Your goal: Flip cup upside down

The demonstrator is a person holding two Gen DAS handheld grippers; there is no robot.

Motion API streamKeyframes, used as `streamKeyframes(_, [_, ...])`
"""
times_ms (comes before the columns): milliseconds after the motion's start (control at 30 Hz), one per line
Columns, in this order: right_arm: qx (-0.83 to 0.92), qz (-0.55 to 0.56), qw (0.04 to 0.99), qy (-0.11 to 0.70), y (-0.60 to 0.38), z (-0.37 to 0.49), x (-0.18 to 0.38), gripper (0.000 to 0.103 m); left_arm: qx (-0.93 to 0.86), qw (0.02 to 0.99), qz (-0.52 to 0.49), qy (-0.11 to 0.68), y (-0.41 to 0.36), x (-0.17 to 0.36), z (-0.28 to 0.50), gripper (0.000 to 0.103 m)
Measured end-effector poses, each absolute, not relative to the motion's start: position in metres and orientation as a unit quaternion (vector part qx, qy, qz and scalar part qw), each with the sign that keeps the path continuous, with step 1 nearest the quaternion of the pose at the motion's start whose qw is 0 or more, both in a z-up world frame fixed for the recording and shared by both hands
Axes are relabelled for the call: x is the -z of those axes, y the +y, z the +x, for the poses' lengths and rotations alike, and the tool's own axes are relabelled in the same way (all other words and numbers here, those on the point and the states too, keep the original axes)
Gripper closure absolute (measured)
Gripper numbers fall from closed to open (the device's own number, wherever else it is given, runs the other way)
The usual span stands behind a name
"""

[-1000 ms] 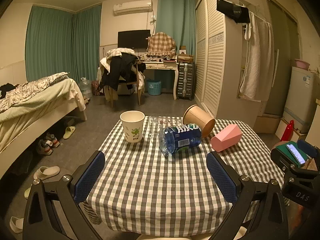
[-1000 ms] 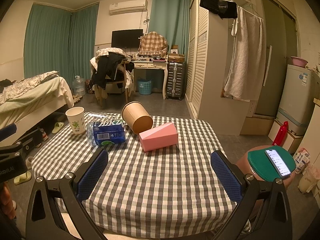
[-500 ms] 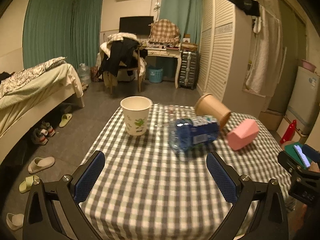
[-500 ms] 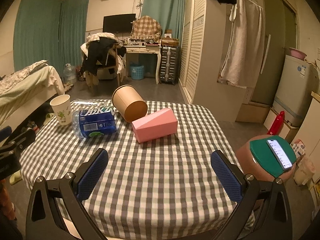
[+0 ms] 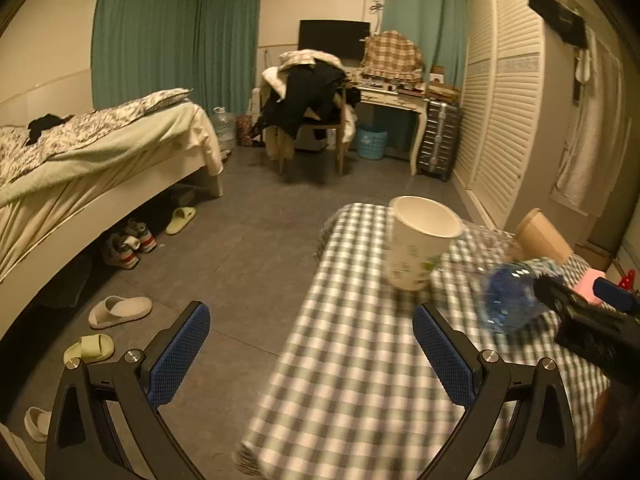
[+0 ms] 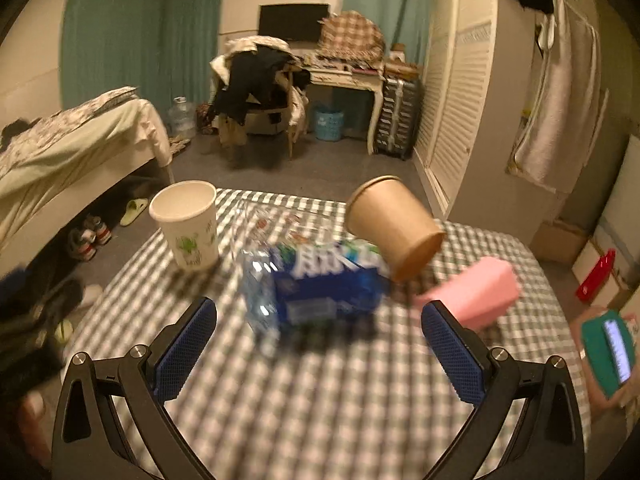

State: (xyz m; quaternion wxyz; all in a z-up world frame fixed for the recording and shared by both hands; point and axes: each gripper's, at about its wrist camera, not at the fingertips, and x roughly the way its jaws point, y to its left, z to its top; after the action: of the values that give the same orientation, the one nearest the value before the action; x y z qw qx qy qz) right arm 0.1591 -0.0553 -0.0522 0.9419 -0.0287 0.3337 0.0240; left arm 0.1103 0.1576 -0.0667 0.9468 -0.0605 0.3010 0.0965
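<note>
A white paper cup with a green print (image 5: 420, 240) stands upright, mouth up, at the far left of the checked table (image 5: 360, 380); it also shows in the right wrist view (image 6: 188, 224). My left gripper (image 5: 310, 354) is open and empty, short of the cup and left of it, partly over the floor. My right gripper (image 6: 320, 348) is open and empty above the table, in front of a blue bottle pack (image 6: 320, 284). A brown paper cup (image 6: 394, 226) lies tilted on its side behind the pack.
A pink wedge-shaped box (image 6: 476, 296) lies right of the pack. A stool with a green cover and a phone (image 6: 608, 348) stands right of the table. A bed (image 5: 80, 168), slippers (image 5: 120, 312) and shoes are on the left. A chair with clothes (image 5: 308, 108) stands behind.
Both grippers moved forward and swung left. The white cup is nearer in both views. The left gripper now hangs over the table's left edge. Both stay open.
</note>
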Motion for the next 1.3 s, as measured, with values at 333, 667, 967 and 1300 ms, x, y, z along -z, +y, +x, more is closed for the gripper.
streamKeyframes(333, [0.038, -0.063, 0.924, 0.376, -0.022, 0.208, 0.089, 0.013, -0.094, 0.940, -0.080, 0.319, 0.200, 0.084, 0.125, 0.000])
streamKeyframes(667, [0.043, -0.074, 0.913, 0.399, -0.089, 0.170, 0.082, 0.057, -0.070, 0.938, -0.084, 0.328, 0.193, 0.095, 0.127, 0.000])
streamKeyframes(967, [0.049, -0.044, 0.928, 0.366, -0.079, 0.161, 0.056, 0.016, -0.054, 0.942, -0.077, 0.323, 0.175, 0.087, 0.121, 0.000])
streamKeyframes(1300, [0.147, 0.028, 0.907, 0.395, -0.087, 0.210, 0.089, 0.015, -0.050, 0.941, -0.069, 0.326, 0.163, 0.089, 0.118, 0.000])
